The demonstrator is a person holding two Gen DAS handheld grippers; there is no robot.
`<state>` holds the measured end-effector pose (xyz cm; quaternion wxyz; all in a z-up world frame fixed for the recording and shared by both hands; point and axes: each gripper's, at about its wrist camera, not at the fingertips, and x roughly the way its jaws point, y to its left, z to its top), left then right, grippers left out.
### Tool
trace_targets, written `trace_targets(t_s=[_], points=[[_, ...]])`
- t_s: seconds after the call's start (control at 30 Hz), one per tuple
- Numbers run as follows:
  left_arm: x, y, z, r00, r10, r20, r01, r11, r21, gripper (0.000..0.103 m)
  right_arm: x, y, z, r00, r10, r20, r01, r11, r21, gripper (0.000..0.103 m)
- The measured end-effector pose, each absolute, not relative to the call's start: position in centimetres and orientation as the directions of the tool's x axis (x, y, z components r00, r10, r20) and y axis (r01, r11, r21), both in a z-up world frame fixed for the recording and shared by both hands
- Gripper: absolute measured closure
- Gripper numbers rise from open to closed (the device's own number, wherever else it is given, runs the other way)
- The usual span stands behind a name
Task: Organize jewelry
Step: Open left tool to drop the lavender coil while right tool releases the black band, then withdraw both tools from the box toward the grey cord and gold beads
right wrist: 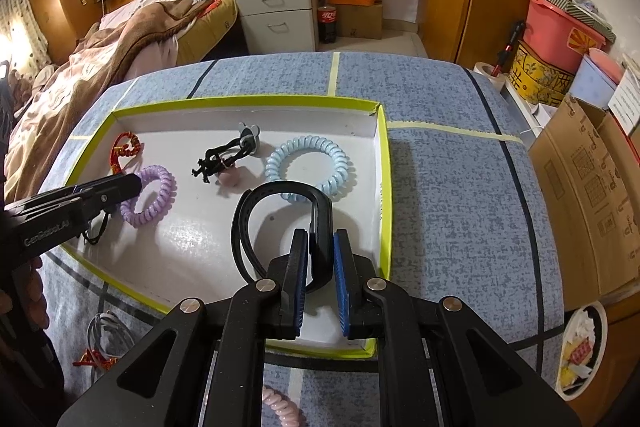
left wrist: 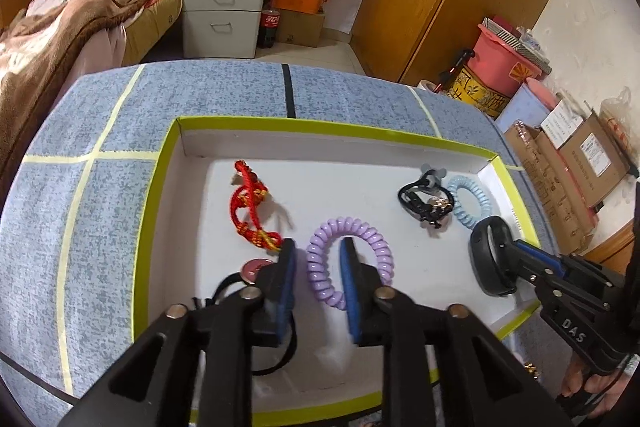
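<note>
A white tray with a yellow-green rim (left wrist: 160,163) (right wrist: 384,147) sits on the blue table. In it lie a red braided cord (left wrist: 250,207) (right wrist: 126,147), a purple coil hair tie (left wrist: 346,261) (right wrist: 152,199), a black hair tie with charms (left wrist: 424,203) (right wrist: 220,159) and a light blue coil hair tie (left wrist: 470,201) (right wrist: 308,167). My left gripper (left wrist: 318,259) is open, its jaws astride the purple coil's left side. My right gripper (right wrist: 320,247) is shut on a black wristband (right wrist: 280,223) (left wrist: 490,257), held over the tray's right part.
A pink coil tie (right wrist: 282,409), a grey cord (right wrist: 106,337) and a red item (right wrist: 94,361) lie on the table in front of the tray. A black cord with a red disc (left wrist: 254,269) lies under my left gripper. Boxes (right wrist: 592,187) stand right of the table.
</note>
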<state>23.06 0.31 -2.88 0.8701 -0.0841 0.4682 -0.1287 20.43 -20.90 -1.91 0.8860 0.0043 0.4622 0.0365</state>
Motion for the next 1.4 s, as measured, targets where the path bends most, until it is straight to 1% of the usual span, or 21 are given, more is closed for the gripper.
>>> trace_targets(t_s=[0.07,0.17,0.2,0.3,0.43,0.5,0.63,0.7,0.93,1.03,1.13,1.27,1.3,1.33,1.37,1.4], points=[[22.9,0.2,-2.8,0.532,-0.291,-0.795,0.147,0.957,-0.252,0.075,20.4,-21.0,-1.8,0.572,0.072,-0.817,-0.061,0.997,0.045,0.089],[22.5,0.2,-2.4,0.538,-0.297,-0.789,0.151,0.955,-0.256,0.075,20.0,-21.0,-1.6,0.582,0.084,-0.809,-0.066,0.996,0.056,0.085],[22.3,0.2,-2.3,0.542,-0.3,-0.785,0.154,0.954,-0.258,0.073,19.9,-21.0,-1.5,0.586,0.089,-0.806,-0.068,0.996,0.06,0.083],[21.7,0.1,-1.7,0.557,-0.289,-0.779,0.159,0.957,-0.242,0.062,19.5,-21.0,-1.2,0.598,0.103,-0.795,-0.07,0.995,0.076,0.076],[20.6,0.5,-1.1,0.567,-0.294,-0.77,0.159,0.956,-0.248,0.062,18.7,-21.0,-0.3,0.624,0.129,-0.771,-0.08,0.992,0.101,0.076],[20.0,0.5,-0.7,0.575,-0.279,-0.769,0.159,0.96,-0.23,0.062,18.2,-21.0,-0.1,0.631,0.138,-0.763,-0.085,0.99,0.108,0.076],[18.2,0.9,0.1,0.597,-0.294,-0.747,0.168,0.956,-0.241,0.058,16.9,-21.1,0.3,0.642,0.143,-0.753,-0.081,0.99,0.119,0.076],[17.4,1.1,0.4,0.605,-0.284,-0.744,0.166,0.959,-0.231,0.058,16.3,-21.3,0.4,0.646,0.148,-0.748,-0.08,0.989,0.127,0.076],[14.7,1.9,0.8,0.634,-0.258,-0.729,0.134,0.965,-0.225,0.057,13.8,-21.9,1.1,0.668,0.148,-0.73,-0.079,0.989,0.129,0.075],[13.7,2.2,0.7,0.634,-0.278,-0.722,0.136,0.959,-0.251,0.056,12.8,-22.4,1.2,0.674,0.152,-0.723,-0.079,0.988,0.135,0.075],[12.8,2.3,0.5,0.635,-0.263,-0.726,0.131,0.963,-0.234,0.055,11.8,-22.7,1.2,0.678,0.146,-0.72,-0.076,0.989,0.129,0.075],[11.6,2.6,0.6,0.641,-0.268,-0.72,0.125,0.961,-0.247,0.054,10.6,-23.0,1.0,0.682,0.151,-0.716,-0.077,0.988,0.135,0.073],[11.3,2.6,0.5,0.642,-0.266,-0.719,0.126,0.962,-0.243,0.054,10.3,-23.0,0.8,0.681,0.152,-0.716,-0.077,0.988,0.137,0.069],[10.9,2.6,0.5,0.643,-0.265,-0.719,0.126,0.962,-0.242,0.053,10.0,-23.1,0.6,0.678,0.158,-0.718,-0.08,0.987,0.141,0.058],[10.6,2.7,0.4,0.644,-0.266,-0.718,0.126,0.962,-0.243,0.053,9.8,-23.2,0.5,0.675,0.161,-0.72,-0.082,0.986,0.144,0.053],[10.3,2.7,0.4,0.643,-0.273,-0.716,0.13,0.96,-0.249,0.052,9.5,-23.3,0.3,0.673,0.164,-0.721,-0.083,0.986,0.146,0.052]])
